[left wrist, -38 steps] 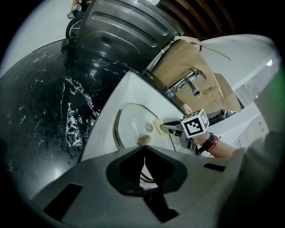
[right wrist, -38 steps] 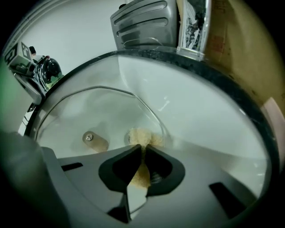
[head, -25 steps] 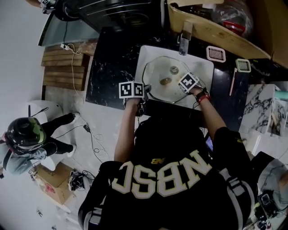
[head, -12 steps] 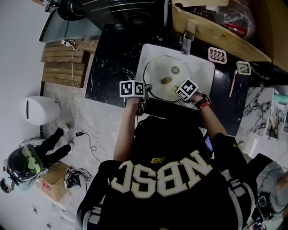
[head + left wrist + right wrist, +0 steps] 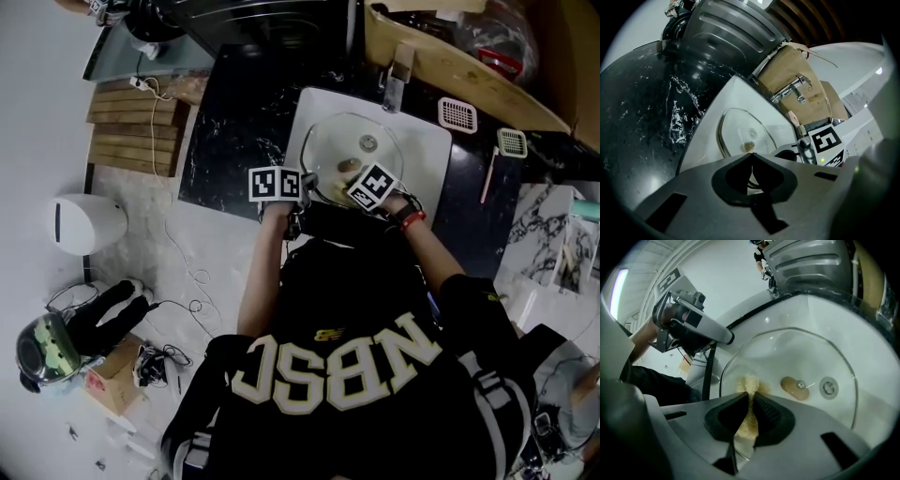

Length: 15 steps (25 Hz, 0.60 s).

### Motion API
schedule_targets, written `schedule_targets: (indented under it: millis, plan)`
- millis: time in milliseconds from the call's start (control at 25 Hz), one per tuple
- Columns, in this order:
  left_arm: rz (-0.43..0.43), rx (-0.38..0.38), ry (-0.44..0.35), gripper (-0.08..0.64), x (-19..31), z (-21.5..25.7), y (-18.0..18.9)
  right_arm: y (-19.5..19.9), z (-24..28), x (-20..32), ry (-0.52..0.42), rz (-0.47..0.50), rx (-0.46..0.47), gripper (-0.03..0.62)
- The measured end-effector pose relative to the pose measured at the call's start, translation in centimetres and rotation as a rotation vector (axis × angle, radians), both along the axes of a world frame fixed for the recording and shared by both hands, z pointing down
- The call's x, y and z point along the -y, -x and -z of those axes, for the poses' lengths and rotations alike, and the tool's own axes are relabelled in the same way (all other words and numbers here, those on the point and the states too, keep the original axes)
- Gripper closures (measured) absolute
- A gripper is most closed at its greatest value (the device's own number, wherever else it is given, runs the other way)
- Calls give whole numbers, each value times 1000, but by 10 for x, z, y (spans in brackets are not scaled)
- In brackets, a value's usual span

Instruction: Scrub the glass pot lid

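Left gripper (image 5: 751, 154) pinched on round glass lid (image 5: 328, 150) at its rim; right gripper (image 5: 751, 397) clamped on coarse tan sponge (image 5: 746, 423) against the glass; sponge grain only resolves in right gripper view

Clear, metal-rimmed glass pot lid (image 5: 342, 141) lies in sink (image 5: 433, 141), tan sponge (image 5: 749, 384) seemingly pressed on its edge.
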<state>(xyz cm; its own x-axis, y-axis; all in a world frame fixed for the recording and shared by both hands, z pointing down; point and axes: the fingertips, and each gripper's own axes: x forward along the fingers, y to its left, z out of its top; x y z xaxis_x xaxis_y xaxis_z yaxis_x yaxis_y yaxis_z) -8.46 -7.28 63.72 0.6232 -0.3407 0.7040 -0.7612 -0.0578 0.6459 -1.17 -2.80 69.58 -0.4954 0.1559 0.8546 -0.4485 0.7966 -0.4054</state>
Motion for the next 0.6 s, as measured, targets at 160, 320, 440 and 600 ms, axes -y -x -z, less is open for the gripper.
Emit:
schedule_targets:
  millis: [160, 320, 440, 600]
  plan:
    - [3, -2, 5, 541, -1, -1, 2, 27, 2, 10, -43, -8, 57, 546]
    - [11, -10, 11, 541, 0, -1, 5, 51, 5, 24, -101, -31, 96, 545]
    - [13, -7, 14, 541, 2, 0, 7, 59, 1, 40, -142, -80, 97, 541]
    - [15, -5, 11, 541, 5, 0, 9, 64, -6, 62, -184, -107, 99, 540]
